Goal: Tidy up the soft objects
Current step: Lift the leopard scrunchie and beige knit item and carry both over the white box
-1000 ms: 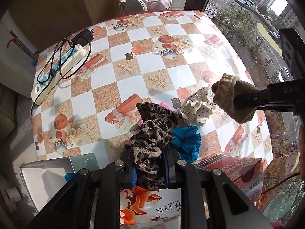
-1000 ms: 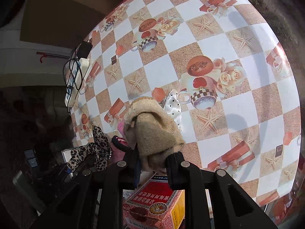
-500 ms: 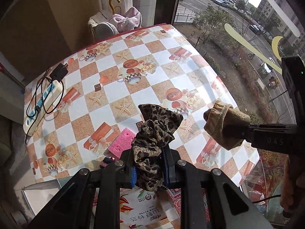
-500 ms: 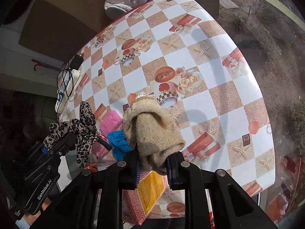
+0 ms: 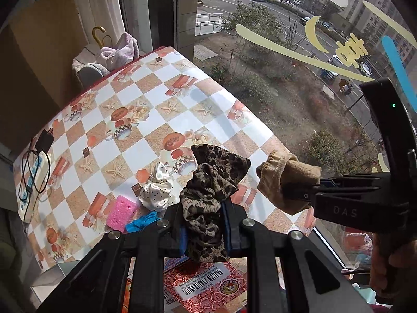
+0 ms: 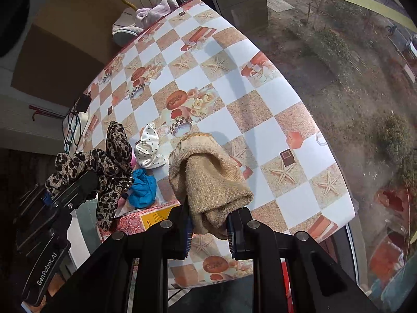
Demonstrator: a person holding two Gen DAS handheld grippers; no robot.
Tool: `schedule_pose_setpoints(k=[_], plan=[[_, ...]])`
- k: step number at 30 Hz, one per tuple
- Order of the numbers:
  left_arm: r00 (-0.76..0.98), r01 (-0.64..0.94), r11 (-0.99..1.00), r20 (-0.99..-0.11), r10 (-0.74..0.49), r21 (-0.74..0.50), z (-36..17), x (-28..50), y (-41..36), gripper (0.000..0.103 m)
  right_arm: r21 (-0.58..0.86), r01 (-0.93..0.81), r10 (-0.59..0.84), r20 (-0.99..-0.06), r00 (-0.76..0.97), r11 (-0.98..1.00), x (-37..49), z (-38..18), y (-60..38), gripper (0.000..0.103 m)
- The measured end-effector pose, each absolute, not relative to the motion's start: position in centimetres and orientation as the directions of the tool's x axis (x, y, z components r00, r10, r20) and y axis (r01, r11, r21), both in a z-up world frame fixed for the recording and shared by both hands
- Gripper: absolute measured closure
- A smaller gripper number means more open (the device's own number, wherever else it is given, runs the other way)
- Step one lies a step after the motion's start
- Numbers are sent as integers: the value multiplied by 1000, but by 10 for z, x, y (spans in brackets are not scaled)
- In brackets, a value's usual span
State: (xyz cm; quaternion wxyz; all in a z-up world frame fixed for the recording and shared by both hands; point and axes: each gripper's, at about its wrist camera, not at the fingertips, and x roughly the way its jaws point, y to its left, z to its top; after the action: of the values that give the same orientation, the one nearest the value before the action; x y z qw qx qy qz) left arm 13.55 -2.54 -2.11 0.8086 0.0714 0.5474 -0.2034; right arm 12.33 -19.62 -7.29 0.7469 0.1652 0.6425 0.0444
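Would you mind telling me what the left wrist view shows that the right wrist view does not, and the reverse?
Only the left wrist view shows the pink sponge clearly, the barcode box and parked cars outside.

Only the right wrist view shows the tablecloth's near right corner and the yellow label on the red box.

Both show the left gripper shut on the leopard-print cloth, the right gripper shut on the tan knit sock, the polka-dot scrunchie and the blue cloth.

Both grippers are black plastic: the left gripper (image 5: 203, 230) and the right gripper (image 6: 209, 233) have silver screws and blue pads (image 5: 183, 240).
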Motion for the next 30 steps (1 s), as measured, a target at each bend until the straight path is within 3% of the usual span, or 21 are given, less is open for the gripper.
schedule_pose_setpoints(k=[18, 30], plan=[[222, 634, 762, -912, -346, -135, -15, 52, -63, 80, 224, 230, 190, -968, 161, 947, 58, -73, -222, 80], [201, 624, 769, -921, -334, -143, -23, 6, -22, 80, 217, 122, 208, -975, 80, 968, 23, -89, -177, 80]])
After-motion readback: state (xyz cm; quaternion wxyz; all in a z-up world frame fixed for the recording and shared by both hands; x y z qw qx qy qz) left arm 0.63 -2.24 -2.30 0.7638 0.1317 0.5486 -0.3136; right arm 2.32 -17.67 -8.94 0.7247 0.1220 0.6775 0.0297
